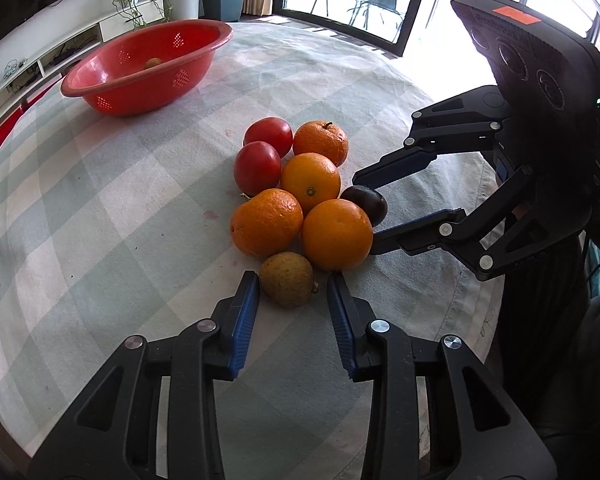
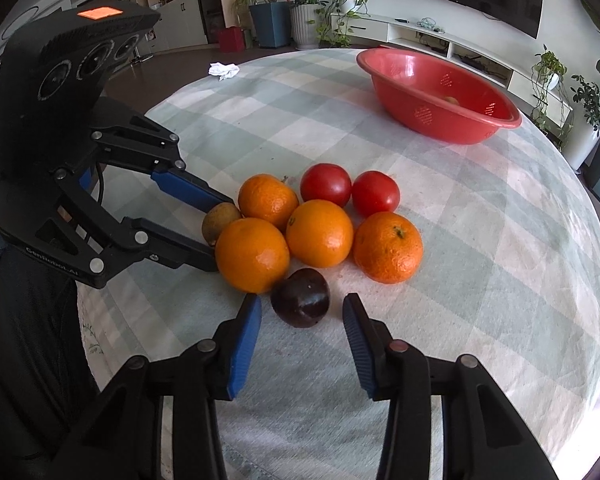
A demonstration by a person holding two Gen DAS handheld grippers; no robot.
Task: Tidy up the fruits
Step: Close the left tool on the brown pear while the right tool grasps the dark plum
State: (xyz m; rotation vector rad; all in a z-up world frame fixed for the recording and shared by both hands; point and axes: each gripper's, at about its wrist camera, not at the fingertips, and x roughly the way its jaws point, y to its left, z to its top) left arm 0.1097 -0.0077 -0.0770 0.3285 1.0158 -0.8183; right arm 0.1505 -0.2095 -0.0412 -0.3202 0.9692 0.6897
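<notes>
fruit pile mid-bench [image 1: 100, 208], well apart from red basket [image 1: 140, 76]: left gripper [image 1: 292, 286], jaws apart, straddles brown fruit [image 1: 287, 279]; right gripper [image 2: 302, 306], jaws apart, straddles dark plum [image 2: 300, 297], likely readying pickups for basket.

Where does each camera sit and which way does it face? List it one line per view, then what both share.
Left wrist: sits behind the left tool, looking forward over the table at the brown fruit between its open fingers; the right tool reaches in from the right, around the dark fruit.
Right wrist: sits behind the right tool, facing that dark fruit; the left tool enters from the left.
Shared: the oranges, tomatoes, red basin and checked cloth, seen from roughly crossing directions.
</notes>
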